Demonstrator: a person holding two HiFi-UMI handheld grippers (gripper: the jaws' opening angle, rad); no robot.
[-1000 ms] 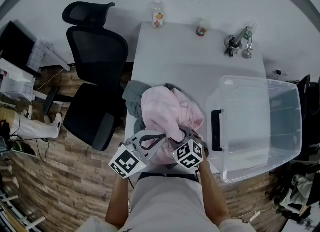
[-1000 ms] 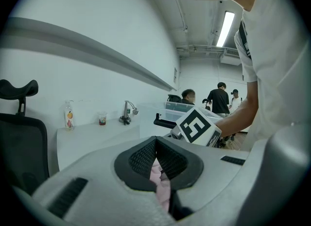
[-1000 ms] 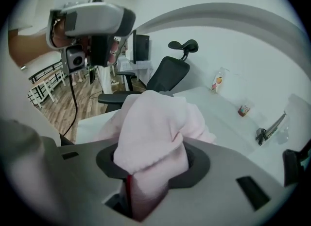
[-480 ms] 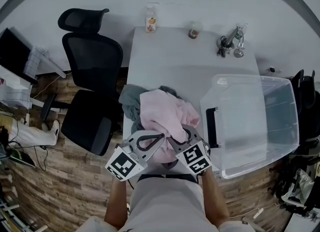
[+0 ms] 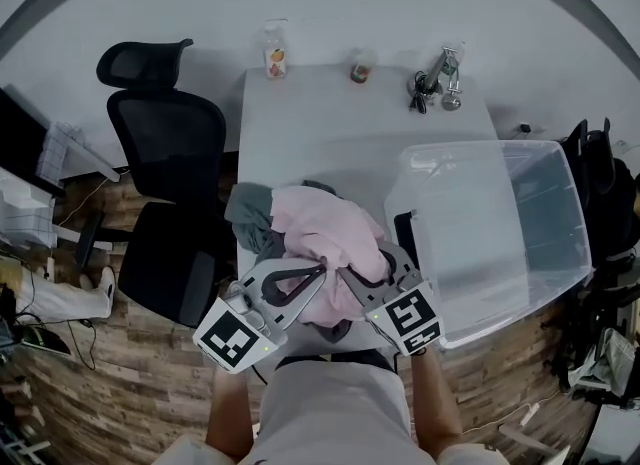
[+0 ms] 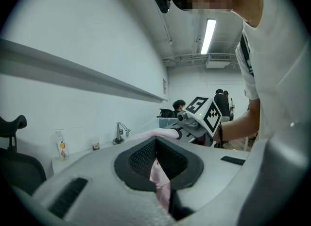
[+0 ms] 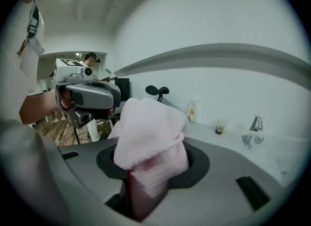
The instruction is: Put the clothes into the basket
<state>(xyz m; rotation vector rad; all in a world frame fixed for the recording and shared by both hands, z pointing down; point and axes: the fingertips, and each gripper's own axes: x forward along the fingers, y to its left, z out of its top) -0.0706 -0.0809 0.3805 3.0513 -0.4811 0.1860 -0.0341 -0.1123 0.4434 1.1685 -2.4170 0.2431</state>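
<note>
Pink fleece has just come up off the heap. Compared with a second ago, both tools have risen towards the head camera and the pink garment (image 5: 322, 233) bunches higher between them, so its lift appears to have begun. The grey garment (image 5: 250, 215) beneath it lies where it was, at the surface's (image 5: 330, 123) near left edge.

The left tool (image 5: 318, 273) is pressed together on a thin fold of the pink cloth. The right tool (image 5: 352, 275) pinches a thick wad of the same cloth, and its jaws are held a little apart by that bulk. The two grips are close together at the garment's near side.

The clear basket (image 5: 560, 253) stands just to the right of the heap with nothing showing inside it. What seems to be left is a short carry rightward over its rim and a release, then the grey piece.

Counted from left to right:
- one black office chair (image 5: 165, 168)
- one grey garment, possibly with more dark cloth hidden under the pink
- two tools
- one pink garment
- one basket
- along the far edge, one bottle (image 5: 272, 53), one cup (image 5: 360, 65) and one metal fitting (image 5: 438, 78)
</note>
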